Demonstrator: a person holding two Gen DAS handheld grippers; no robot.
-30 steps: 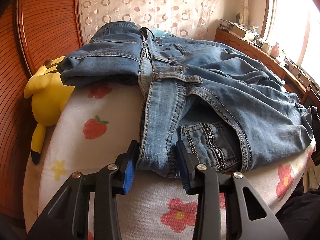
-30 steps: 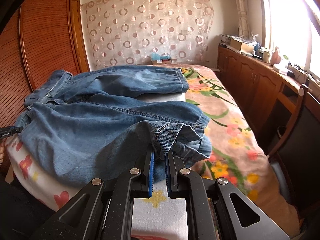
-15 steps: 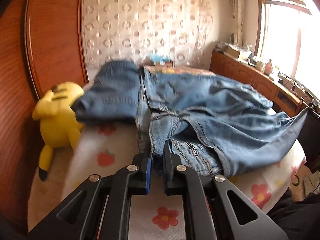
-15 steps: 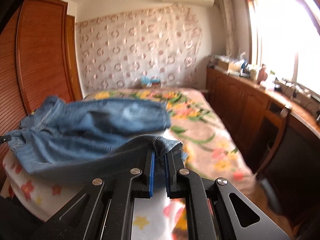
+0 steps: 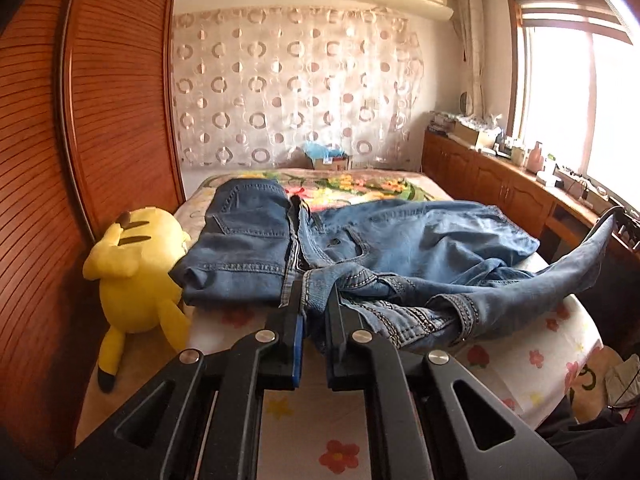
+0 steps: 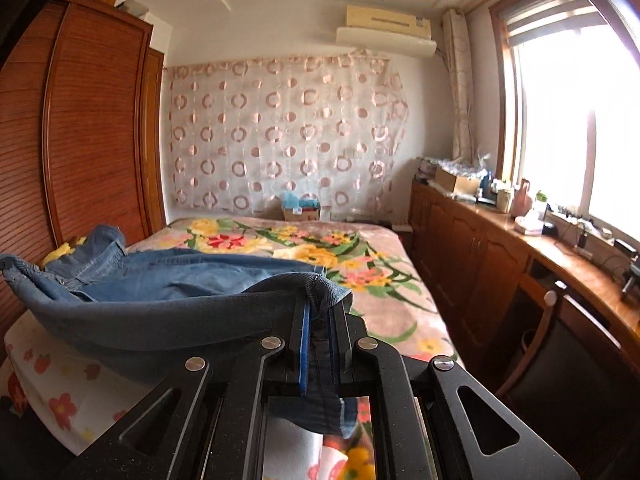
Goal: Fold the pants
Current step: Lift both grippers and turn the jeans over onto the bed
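Blue jeans (image 5: 420,256) lie across the bed, with a second folded pair (image 5: 244,240) behind them on the left. My left gripper (image 5: 314,300) is shut on the waistband of the near jeans and holds it lifted off the sheet. From there the denim stretches right, up to a raised leg end (image 5: 600,240). In the right wrist view the same jeans (image 6: 168,304) sag in a long band. My right gripper (image 6: 318,312) is shut on the hem of that leg, with cloth hanging down between its fingers.
A yellow plush toy (image 5: 136,276) leans against the wooden wardrobe (image 5: 80,160) on the left. The bed carries a white flowered sheet (image 5: 520,364) and a floral blanket (image 6: 360,264). A wooden counter (image 6: 560,248) with clutter runs under the window on the right.
The left jaws closed on the waistband. Both grippers have risen and tipped upward, lifting the jeans' two ends off the bed so the cloth hangs between them.
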